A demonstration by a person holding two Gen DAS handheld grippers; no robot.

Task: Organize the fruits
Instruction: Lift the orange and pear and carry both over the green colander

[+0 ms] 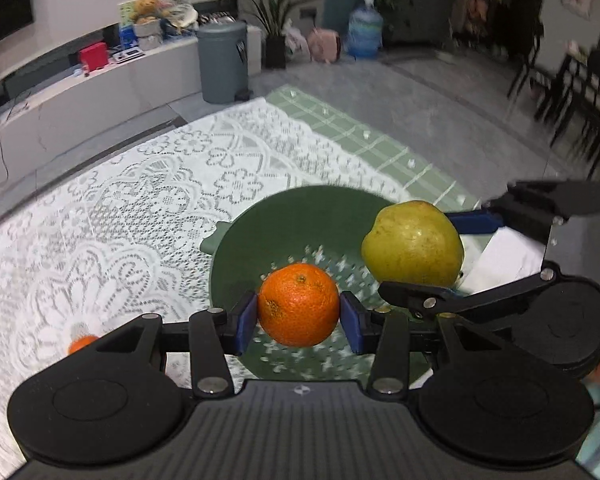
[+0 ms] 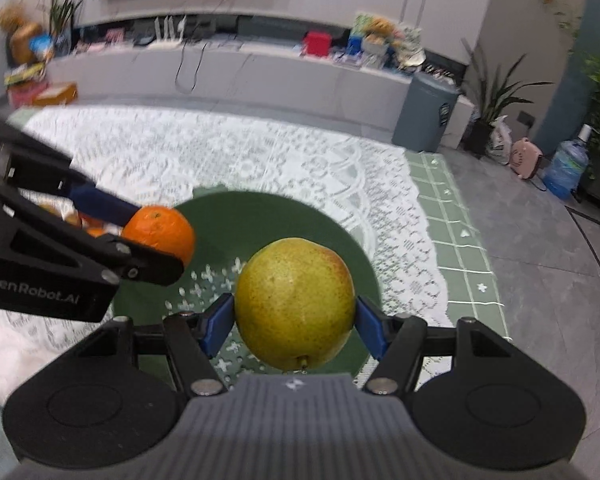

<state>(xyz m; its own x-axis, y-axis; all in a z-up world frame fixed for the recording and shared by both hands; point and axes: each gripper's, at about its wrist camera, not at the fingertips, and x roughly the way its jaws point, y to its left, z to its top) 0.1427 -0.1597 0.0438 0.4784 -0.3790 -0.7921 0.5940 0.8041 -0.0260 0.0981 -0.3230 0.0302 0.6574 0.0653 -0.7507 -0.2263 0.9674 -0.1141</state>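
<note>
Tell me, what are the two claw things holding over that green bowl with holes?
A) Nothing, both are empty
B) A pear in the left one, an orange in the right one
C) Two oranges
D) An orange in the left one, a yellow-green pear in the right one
D: the left gripper clamps the orange and the right gripper clamps the pear, both above the green colander.

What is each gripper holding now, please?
Left gripper: closed on the orange.
Right gripper: closed on the pear.
</note>
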